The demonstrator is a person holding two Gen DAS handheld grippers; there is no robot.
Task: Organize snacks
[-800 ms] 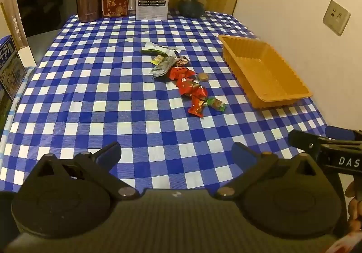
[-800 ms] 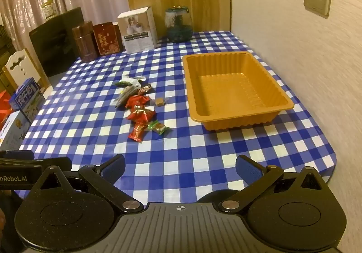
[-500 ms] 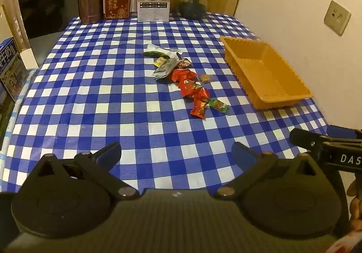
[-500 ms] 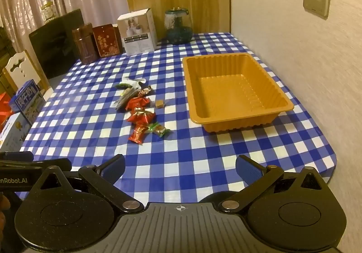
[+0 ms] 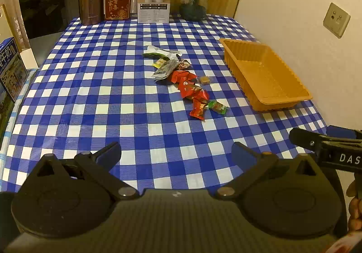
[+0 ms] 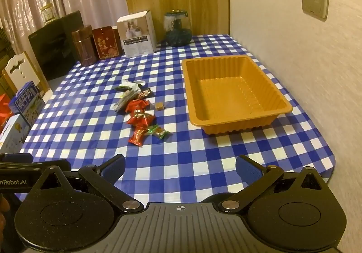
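Left wrist view: your left gripper [image 5: 176, 151] hangs spread and empty over the tablecloth [image 5: 90, 103], the snacks [image 5: 181, 78] lie loose mid-table, and the tray [image 5: 267, 76] beyond holds nothing. Sorting hasn't begun. Only the right wrist view shows the right gripper [image 6: 179, 165] spread and the tray's whole floor bare.

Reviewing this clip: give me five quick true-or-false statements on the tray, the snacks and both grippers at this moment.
1. The orange tray is empty. True.
2. The snack pile lies inside the tray. False: it lies on the checked tablecloth, apart from the tray.
3. The left gripper holds a red wrapper. False: its jaws are open and empty.
4. The right gripper is open with nothing in it. True.
5. A white box stands at the table's far edge. True.
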